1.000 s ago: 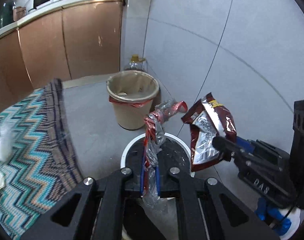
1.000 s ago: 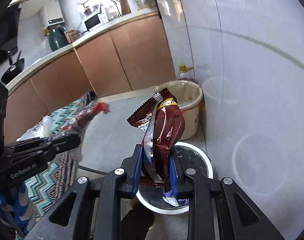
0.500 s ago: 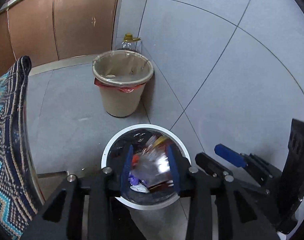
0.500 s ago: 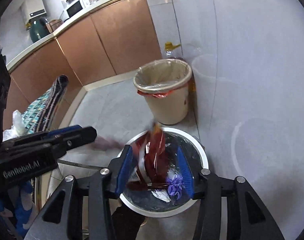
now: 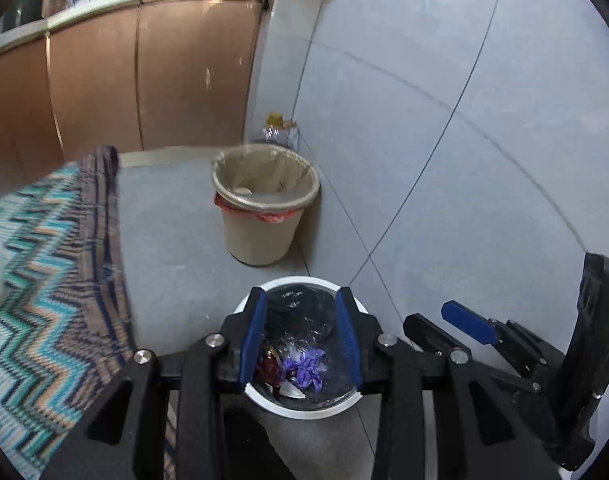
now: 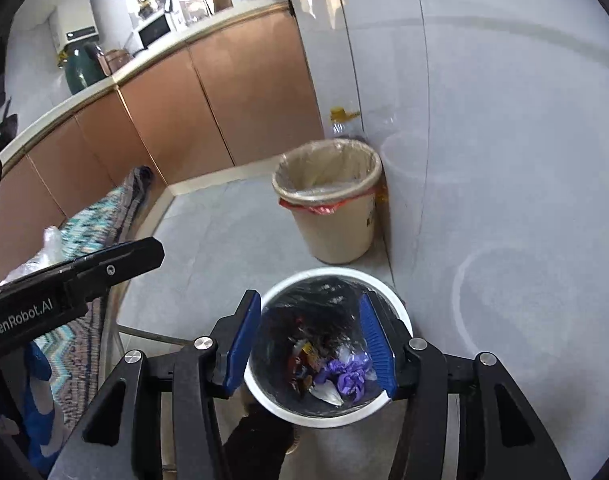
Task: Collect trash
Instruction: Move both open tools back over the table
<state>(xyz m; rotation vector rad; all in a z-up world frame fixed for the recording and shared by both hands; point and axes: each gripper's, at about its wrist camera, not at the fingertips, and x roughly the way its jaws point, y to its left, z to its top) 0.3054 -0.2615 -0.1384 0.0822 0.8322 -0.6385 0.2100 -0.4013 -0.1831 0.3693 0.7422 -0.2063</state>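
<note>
Both grippers are parked right over the white bin (image 5: pixel 304 410), pointing down into it at a slant. The left gripper (image 5: pixel 300 338) sits with its blue pads about halfway apart and nothing between them. The right gripper (image 6: pixel 310 344) is the same deal, empty, and its jaws are opening a bit more. Straight below and just ahead of both sets of fingers is the trash already in the bin: a dark red wrapper (image 5: pixel 270 366), a purple crumpled wad (image 6: pixel 350 376) and some clear plastic. So that load looks done. What's left seems to be off to the left of the tools: a white plastic lump (image 6: pixel 50 248) lies on the zigzag-patterned cloth (image 5: pixel 44 312), beyond the left gripper from the right one's side. The left hand is clearly closer to it, so that's probably the one to swing over. The beige bin (image 5: pixel 264 216) further ahead by the wall isn't in play here.
</note>
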